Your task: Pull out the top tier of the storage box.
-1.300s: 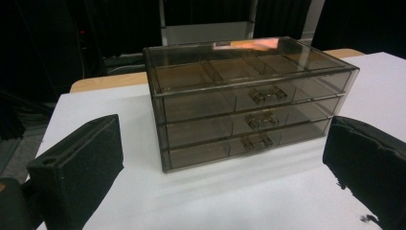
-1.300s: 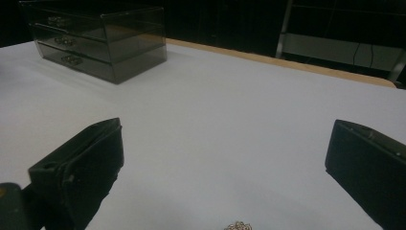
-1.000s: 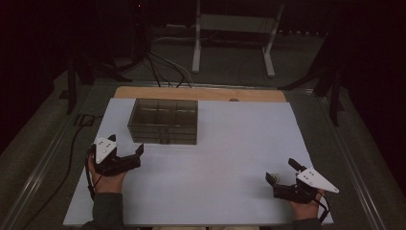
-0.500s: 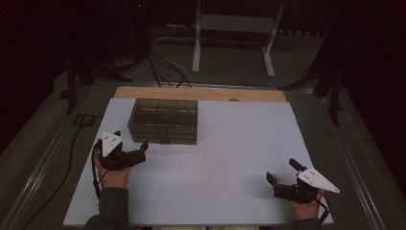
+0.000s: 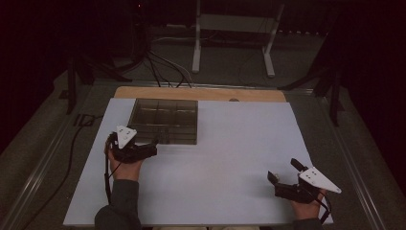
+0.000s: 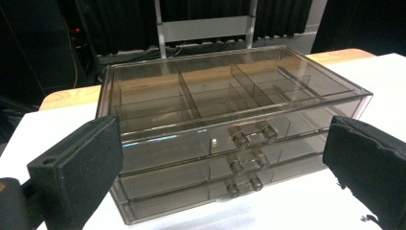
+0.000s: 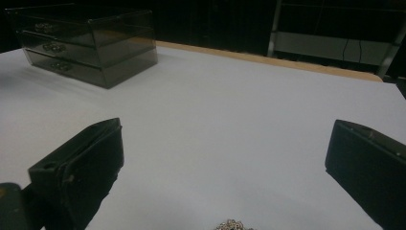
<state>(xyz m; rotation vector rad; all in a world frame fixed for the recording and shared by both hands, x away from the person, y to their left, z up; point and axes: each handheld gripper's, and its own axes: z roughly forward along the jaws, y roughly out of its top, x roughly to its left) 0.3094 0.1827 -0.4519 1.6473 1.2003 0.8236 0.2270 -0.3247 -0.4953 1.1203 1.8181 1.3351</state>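
Left tool (image 6: 220,158) spread before drawer box (image 6: 225,129); right tool (image 7: 225,167) spread, trinket (image 7: 233,225) cut off.

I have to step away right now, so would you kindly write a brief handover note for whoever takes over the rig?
Left gripper: open, holding nothing, close in front of the drawer box, aimed at its knobs.
Right gripper: open, holding nothing, low over the white board near its right front corner.
Drawer box: clear smoky plastic, three drawers, all shut, standing at the far left of the board.
A small sparkly piece lies on the board just below the right gripper's jaws; too little shows to say what it is.
Done: nothing visible yet.
Left: probably open a drawer with the left gripper, then pick up the piece.
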